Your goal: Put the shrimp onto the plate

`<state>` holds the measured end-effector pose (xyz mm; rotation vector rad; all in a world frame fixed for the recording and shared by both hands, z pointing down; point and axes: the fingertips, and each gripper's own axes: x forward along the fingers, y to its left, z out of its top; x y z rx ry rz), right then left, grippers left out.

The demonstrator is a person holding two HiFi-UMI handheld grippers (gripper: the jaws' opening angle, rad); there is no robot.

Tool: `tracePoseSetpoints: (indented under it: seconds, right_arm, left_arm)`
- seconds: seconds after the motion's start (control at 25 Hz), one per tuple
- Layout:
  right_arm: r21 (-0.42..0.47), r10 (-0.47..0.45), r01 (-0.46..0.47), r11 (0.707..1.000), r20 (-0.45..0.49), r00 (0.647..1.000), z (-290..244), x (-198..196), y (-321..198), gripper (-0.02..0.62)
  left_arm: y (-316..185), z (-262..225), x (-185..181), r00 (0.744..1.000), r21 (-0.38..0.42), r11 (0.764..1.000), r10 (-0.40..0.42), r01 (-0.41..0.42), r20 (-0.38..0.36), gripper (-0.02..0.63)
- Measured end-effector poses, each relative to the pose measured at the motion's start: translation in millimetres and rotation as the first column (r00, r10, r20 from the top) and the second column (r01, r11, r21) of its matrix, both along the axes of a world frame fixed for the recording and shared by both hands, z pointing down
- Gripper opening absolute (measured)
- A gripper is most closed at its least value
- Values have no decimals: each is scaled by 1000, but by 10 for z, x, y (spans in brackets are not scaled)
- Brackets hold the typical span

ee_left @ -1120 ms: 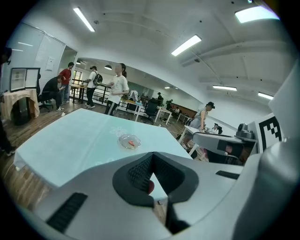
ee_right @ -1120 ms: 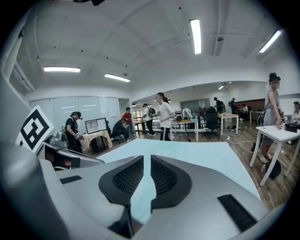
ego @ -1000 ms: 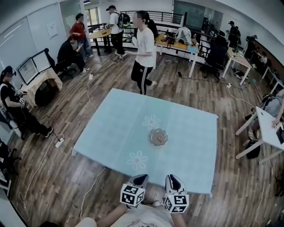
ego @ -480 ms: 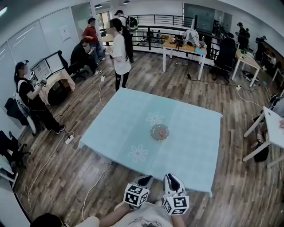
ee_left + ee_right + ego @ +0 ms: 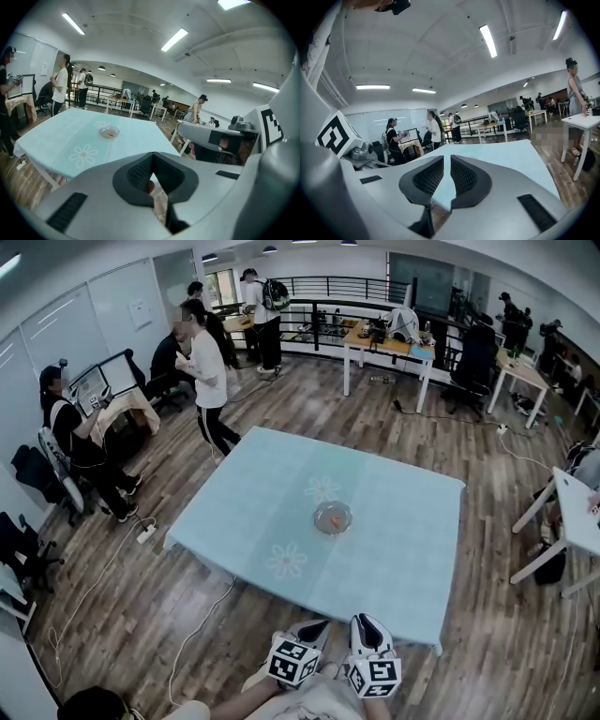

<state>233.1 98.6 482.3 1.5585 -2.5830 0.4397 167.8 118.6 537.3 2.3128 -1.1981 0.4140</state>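
1. Your shrimp (image 5: 335, 517) lies on the plate (image 5: 319, 521), mid-tabletop (image 5: 253, 512); it is too small to tell its long axis or heading.
2. Your left hand-held gripper (image 5: 312, 624) and right hand-held gripper (image 5: 368, 622) are clenched on nothing, side by side, well apart from the plate.

Brightly, evenly lit by long white ceiling strip lights (image 5: 173, 40) blown out to pure white, with heavy fisheye bending and black vignette at the edges of both gripper views, and the near grey left claw (image 5: 152, 157) and right claw (image 5: 447, 159) slightly out of focus.
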Motion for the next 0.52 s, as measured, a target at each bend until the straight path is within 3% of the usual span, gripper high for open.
tracePoseSetpoints:
  seconds: [0.52]
  right_arm:
    - [-16, 24, -24, 1000, 18, 1000, 1, 132, 49, 55]
  left_arm:
    - [67, 34, 137, 1000, -19, 1000, 11, -11, 10, 6]
